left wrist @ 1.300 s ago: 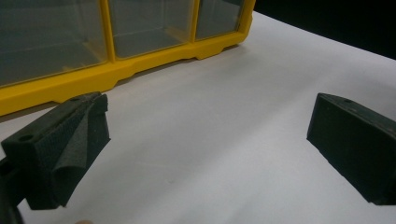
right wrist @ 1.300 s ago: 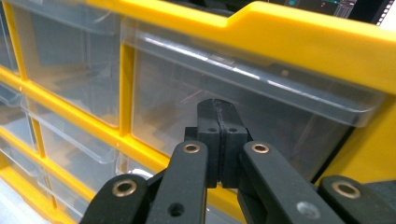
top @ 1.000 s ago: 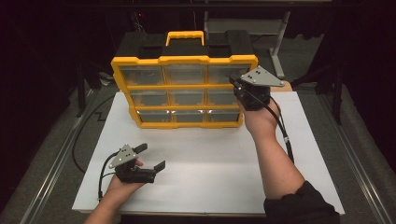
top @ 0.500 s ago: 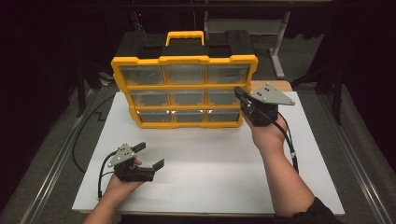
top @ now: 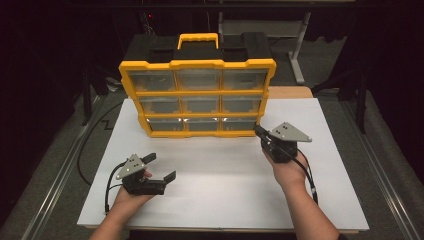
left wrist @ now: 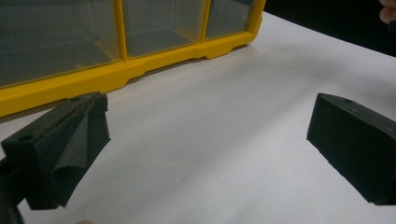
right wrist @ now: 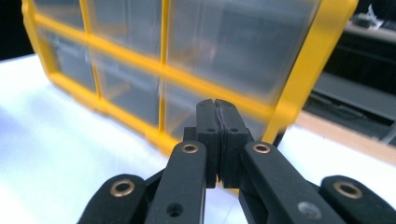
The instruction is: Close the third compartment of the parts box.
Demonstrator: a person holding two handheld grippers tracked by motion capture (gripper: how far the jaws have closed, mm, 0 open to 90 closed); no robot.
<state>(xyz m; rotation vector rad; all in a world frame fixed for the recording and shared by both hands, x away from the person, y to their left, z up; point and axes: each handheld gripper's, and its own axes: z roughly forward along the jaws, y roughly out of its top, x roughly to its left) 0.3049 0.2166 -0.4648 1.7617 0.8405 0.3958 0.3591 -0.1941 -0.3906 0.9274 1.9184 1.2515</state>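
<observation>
Two grippers in play. Right gripper [top: 259,131] has dropped from the organizer's upper right corner to its lower right corner, jaws pressed together, empty, tip just beside the frame. Yellow parts organizer [top: 197,92] stands tilted at the back of the white board [top: 220,190], unmoved. Left gripper [top: 160,166] unchanged: jaws spread, empty, near the front left.

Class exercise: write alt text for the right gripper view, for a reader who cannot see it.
The right gripper, its black jaws shut on nothing, points at the lower corner of a yellow organizer case with clear compartments, standing on a white table.
</observation>
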